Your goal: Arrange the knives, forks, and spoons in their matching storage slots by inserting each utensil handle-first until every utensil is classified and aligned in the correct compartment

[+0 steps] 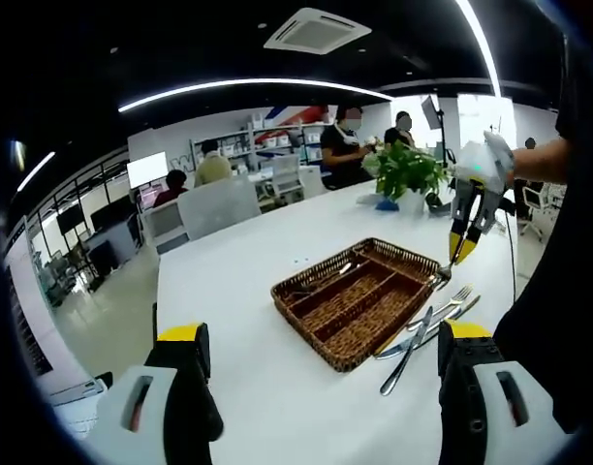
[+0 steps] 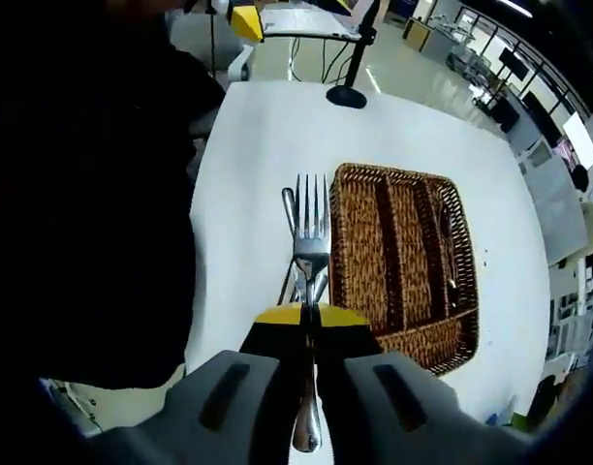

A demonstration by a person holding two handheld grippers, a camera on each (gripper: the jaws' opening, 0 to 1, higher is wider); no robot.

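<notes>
Open office, white table [image 1: 238,291]. Wicker tray [image 2: 403,262] nearly empty. Right gripper [image 2: 310,315] pinching fork [image 2: 311,232], lifted beside tray. Left gripper [image 1: 321,334] spread, idle. Remaining cutlery [image 1: 427,329] beside tray; sorting barely started.

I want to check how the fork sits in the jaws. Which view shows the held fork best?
The right gripper view: the fork stands centred and close, tines away, its handle pinched between the right gripper's shut jaws. In the left gripper view that gripper is small and distant beside the wicker tray, and the fork cannot be made out.
</notes>
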